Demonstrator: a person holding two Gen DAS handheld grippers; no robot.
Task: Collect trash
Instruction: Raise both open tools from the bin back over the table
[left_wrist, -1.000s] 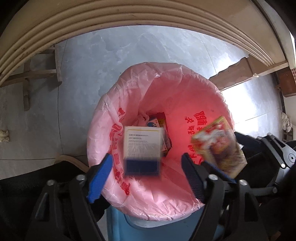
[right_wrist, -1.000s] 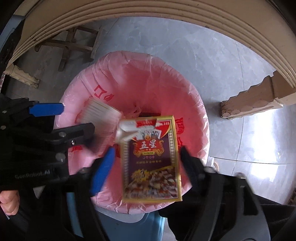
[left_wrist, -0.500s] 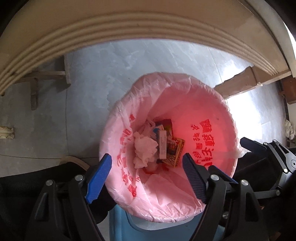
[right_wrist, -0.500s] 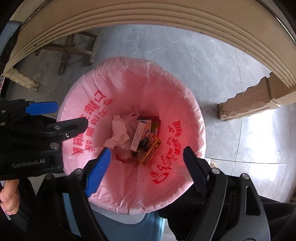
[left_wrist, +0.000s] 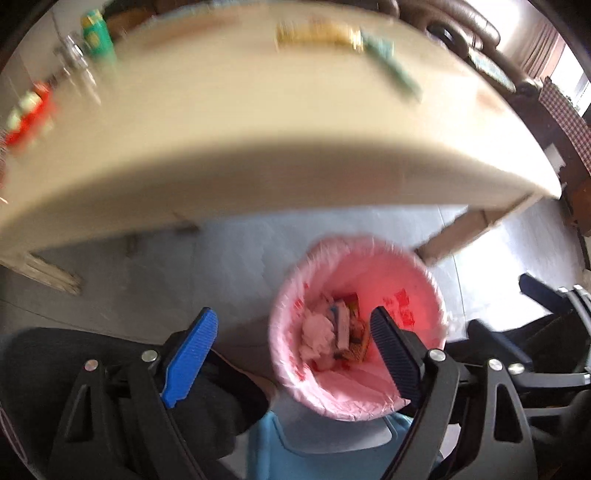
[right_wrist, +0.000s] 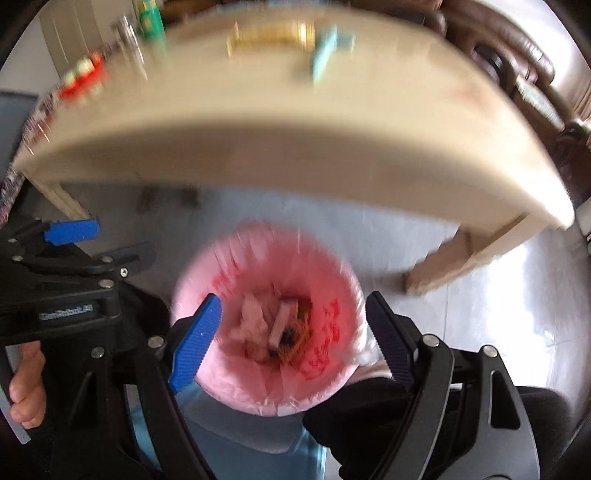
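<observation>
Above pink-lined bin (left_wrist: 417, 291), left tongs (left_wrist: 291, 347) opening, empty; right tongs (right_wrist: 291, 339) apart, empty, both angled steeply down.

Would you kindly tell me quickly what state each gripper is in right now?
Left gripper: jaws opening, nothing between them, above the pink-lined trash bin.
Right gripper: open, holding nothing, over the same bin.

Black gripper frames, silver screws, ribbed blue fingers (left_wrist: 190, 358), white lettering
</observation>
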